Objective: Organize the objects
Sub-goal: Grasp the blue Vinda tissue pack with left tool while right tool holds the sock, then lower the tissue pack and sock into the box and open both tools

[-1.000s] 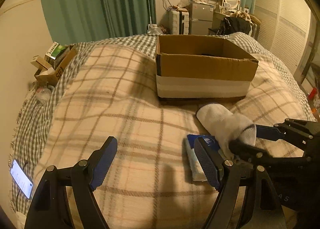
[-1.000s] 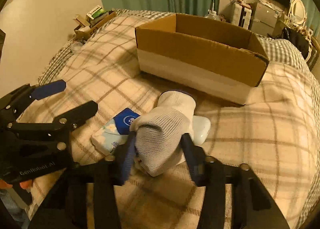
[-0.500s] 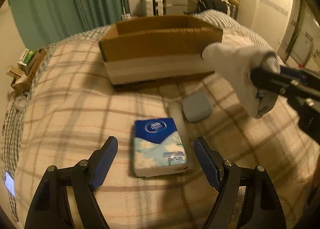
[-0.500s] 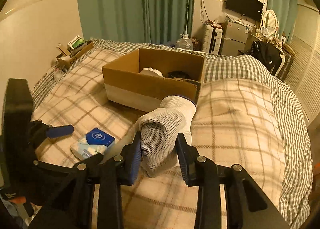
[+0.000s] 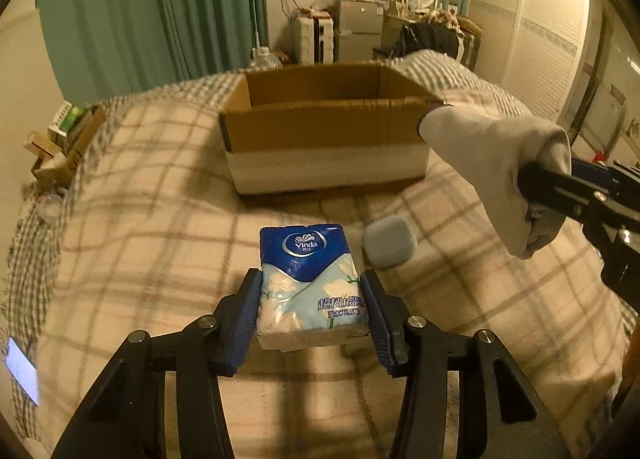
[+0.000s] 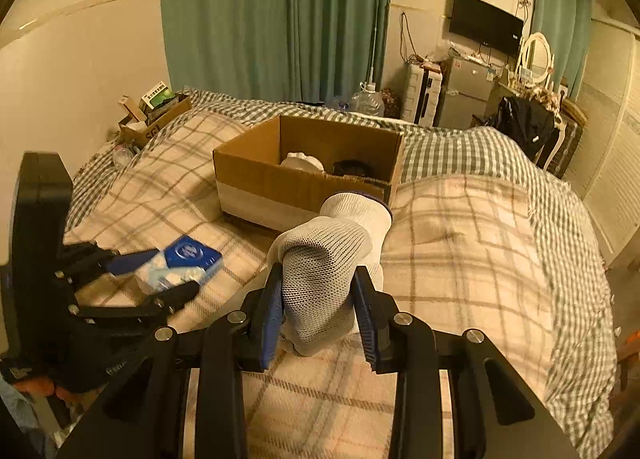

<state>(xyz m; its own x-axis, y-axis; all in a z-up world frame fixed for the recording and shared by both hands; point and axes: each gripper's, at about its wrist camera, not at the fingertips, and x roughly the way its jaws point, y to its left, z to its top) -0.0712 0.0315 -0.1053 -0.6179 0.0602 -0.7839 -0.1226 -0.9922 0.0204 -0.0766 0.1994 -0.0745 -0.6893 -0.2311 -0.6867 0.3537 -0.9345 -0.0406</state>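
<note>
My left gripper (image 5: pixel 310 303) is shut on a blue and white Vinda tissue pack (image 5: pixel 310 279), which rests on the plaid bed cover (image 5: pixel 140 219); the pack also shows in the right wrist view (image 6: pixel 180 267). My right gripper (image 6: pixel 318 307) is shut on a white knitted glove (image 6: pixel 328 259) and holds it above the bed; the glove also shows in the left wrist view (image 5: pixel 492 167). An open cardboard box (image 5: pixel 324 131) stands further back on the bed, holding a white item (image 6: pixel 302 163) and a dark item (image 6: pixel 352 167).
A grey rounded case (image 5: pixel 389 242) lies on the bed just right of the tissue pack. A phone (image 5: pixel 22 371) lies at the bed's left edge. A small box of clutter (image 6: pixel 154 115) sits at the far left. Furniture stands behind the bed.
My left gripper has moved onto the tissue pack and shut on it. My right gripper has lifted the glove off the bed and up toward the box.
</note>
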